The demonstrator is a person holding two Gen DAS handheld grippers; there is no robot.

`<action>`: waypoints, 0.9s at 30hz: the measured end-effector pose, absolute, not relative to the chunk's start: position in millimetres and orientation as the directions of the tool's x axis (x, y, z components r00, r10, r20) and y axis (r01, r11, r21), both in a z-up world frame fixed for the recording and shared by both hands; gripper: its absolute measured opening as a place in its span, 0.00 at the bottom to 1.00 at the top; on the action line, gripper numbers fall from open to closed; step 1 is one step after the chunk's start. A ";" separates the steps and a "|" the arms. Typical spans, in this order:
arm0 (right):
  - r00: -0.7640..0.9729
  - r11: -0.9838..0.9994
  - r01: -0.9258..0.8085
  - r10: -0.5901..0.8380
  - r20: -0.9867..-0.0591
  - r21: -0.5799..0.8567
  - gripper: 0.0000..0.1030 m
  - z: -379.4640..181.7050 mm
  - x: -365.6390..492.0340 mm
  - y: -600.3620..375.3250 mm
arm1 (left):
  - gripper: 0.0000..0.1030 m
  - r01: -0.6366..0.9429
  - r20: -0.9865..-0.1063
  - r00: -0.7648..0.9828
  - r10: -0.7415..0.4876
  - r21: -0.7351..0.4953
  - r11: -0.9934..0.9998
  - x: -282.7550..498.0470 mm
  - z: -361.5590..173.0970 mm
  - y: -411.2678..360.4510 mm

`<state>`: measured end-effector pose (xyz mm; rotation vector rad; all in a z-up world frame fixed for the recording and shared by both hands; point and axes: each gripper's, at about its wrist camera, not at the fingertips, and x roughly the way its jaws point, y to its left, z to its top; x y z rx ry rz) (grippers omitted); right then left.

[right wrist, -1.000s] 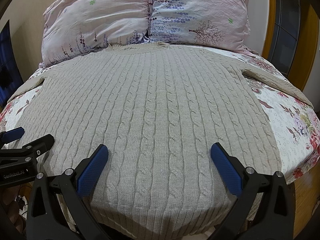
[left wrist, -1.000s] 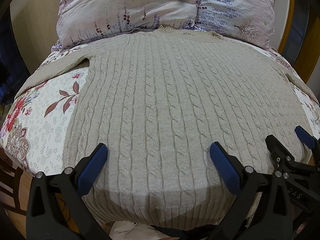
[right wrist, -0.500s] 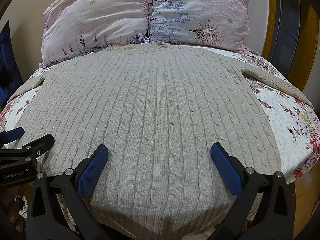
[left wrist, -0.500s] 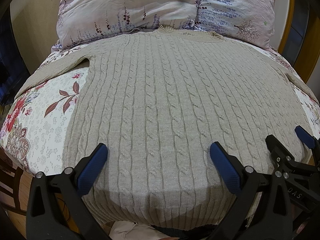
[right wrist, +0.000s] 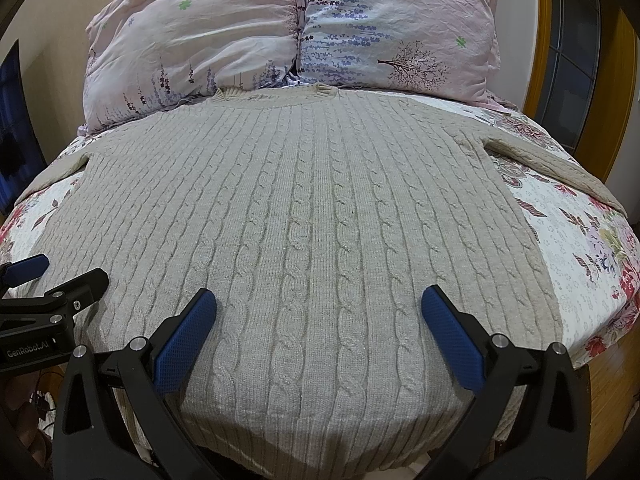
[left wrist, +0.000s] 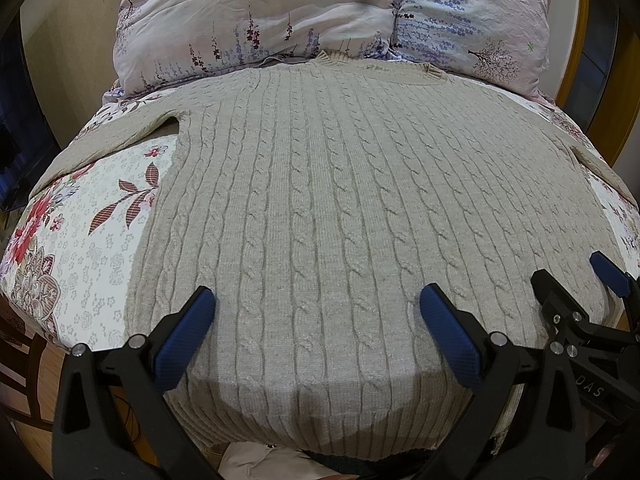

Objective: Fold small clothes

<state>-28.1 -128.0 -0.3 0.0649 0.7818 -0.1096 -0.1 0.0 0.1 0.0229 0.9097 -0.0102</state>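
A beige cable-knit sweater (left wrist: pixel 340 208) lies flat on the bed, collar toward the pillows, hem at the near edge; it also shows in the right wrist view (right wrist: pixel 304 216). Its sleeves spread out to the left (left wrist: pixel 120 136) and right (right wrist: pixel 552 164). My left gripper (left wrist: pixel 316 320) is open and empty, held just above the hem on the left half. My right gripper (right wrist: pixel 318 316) is open and empty above the hem on the right half. Each gripper shows at the edge of the other's view, the right one (left wrist: pixel 576 292) and the left one (right wrist: pixel 52 280).
A floral bedsheet (left wrist: pixel 80 240) covers the bed. Two pink floral pillows (right wrist: pixel 192 40) (right wrist: pixel 396 28) lie at the head. A wooden frame (right wrist: pixel 624 80) stands at the right. Wooden floor (left wrist: pixel 24 364) and loose white cloth (left wrist: pixel 260 460) are below the bed's near edge.
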 end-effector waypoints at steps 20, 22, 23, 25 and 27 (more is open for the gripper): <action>0.704 0.992 0.123 -0.075 -0.706 0.018 0.99 -0.6 -27.7 -127.8 | 0.98 0.019 -0.790 0.613 0.001 0.016 1.000 -0.1 0.1 0.0; 0.704 0.992 0.122 -0.074 -0.706 0.017 0.99 -0.7 -27.6 -127.7 | 0.98 0.019 -0.790 0.612 0.001 0.016 1.000 -0.1 0.1 0.0; 0.704 0.992 0.122 -0.074 -0.706 0.017 0.99 -0.8 -27.6 -127.7 | 0.98 0.019 -0.792 0.611 0.001 0.016 1.000 -0.1 0.1 -0.1; 0.703 0.993 0.120 -0.073 -0.708 0.017 0.99 -0.9 -27.4 -127.6 | 0.98 0.022 -0.796 0.606 0.000 0.017 1.000 0.0 2.0 -1.1; 0.702 0.993 0.116 -0.070 -0.709 0.017 0.99 -0.2 -27.5 -127.6 | 0.98 0.025 -0.799 0.601 -0.001 0.018 1.000 2.2 2.9 -1.1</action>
